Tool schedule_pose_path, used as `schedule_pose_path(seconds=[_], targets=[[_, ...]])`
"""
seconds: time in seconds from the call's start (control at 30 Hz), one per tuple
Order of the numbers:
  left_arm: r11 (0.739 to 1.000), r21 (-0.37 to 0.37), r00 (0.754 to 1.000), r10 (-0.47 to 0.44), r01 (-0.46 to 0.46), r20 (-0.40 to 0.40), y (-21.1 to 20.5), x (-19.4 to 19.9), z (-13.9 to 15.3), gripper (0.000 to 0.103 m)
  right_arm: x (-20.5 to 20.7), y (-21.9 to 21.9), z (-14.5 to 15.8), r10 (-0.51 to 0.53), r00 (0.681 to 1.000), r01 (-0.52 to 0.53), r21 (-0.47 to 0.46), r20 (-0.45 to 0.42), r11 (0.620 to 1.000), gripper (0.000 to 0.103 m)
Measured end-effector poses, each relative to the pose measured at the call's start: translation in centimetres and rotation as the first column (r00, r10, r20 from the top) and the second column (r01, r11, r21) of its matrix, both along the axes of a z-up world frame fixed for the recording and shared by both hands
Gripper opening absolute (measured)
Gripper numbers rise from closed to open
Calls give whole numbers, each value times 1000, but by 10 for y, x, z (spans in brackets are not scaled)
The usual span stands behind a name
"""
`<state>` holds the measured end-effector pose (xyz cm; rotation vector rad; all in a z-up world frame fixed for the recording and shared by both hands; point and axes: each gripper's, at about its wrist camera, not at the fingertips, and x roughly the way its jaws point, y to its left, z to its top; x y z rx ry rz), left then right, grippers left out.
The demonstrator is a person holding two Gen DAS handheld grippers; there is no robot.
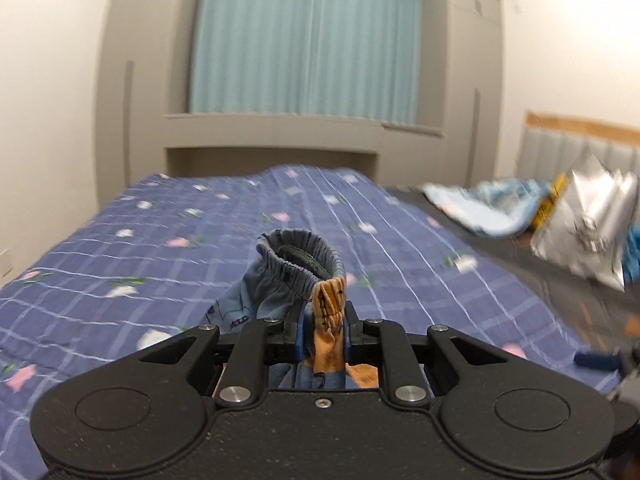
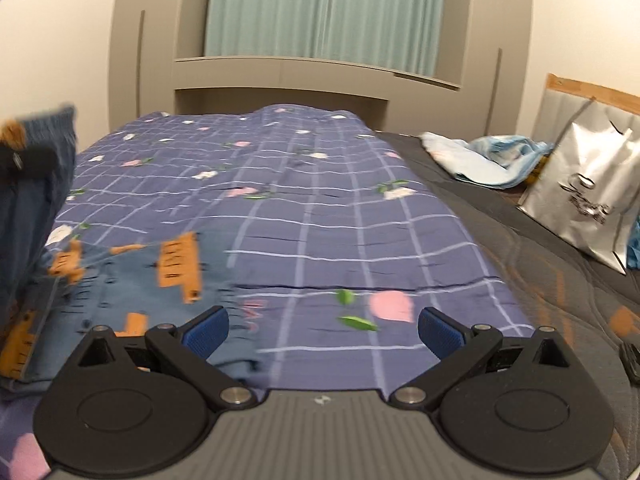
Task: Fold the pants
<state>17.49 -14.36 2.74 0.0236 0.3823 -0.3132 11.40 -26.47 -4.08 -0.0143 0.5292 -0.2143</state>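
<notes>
The pants (image 1: 280,280) are blue denim-look cloth with orange patches and an elastic waistband. My left gripper (image 1: 325,330) is shut on a bunched fold of them, with the waistband standing up just past the pads, above the bed. In the right wrist view the pants (image 2: 128,276) lie partly on the blue checked bedspread (image 2: 320,200) at the lower left and rise at the far left edge, where the left gripper (image 2: 24,162) holds them up. My right gripper (image 2: 322,330) hangs open over the bedspread, to the right of the pants, with nothing between its blue pads (image 2: 206,334).
A silver bag (image 2: 588,196) and a heap of light blue cloth (image 2: 488,156) lie on the dark mattress (image 2: 540,272) at the right. A grey window alcove with a teal curtain (image 2: 324,12) stands beyond the bed's far end.
</notes>
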Motion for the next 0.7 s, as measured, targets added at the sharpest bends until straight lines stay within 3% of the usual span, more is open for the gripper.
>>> schedule_pose_path(seconds=[0.17,0.3,0.37,0.5,0.57,0.7], targets=[[991,109,995,-63,72,-81,-36,14,-35,19,-1,-22,-7,-41,999,42,44,-9,998,103],[991,110,987,-56,74,-153,-45,21,-50,25,-3,-38,-13,-70,997,72,103,-19,992,103],[994,85,983,-57,73,-177,-45,21,-51,39,-5,-47,-17,-73,997,75,146,-21,987,103],[995,80,983,-50,65,-179,-45,20,-49,51,-4,-57,-23,-82,996,86,206,-29,975,103],[996,61,983,-48,60,-177,-44,18,-48,63,-5,-60,-25,-92,995,96,222,-29,970,103],[998,45,985,-44,53,-169,-42,14,-41,69,-6,-61,-26,-97,995,101,236,-28,966,103]])
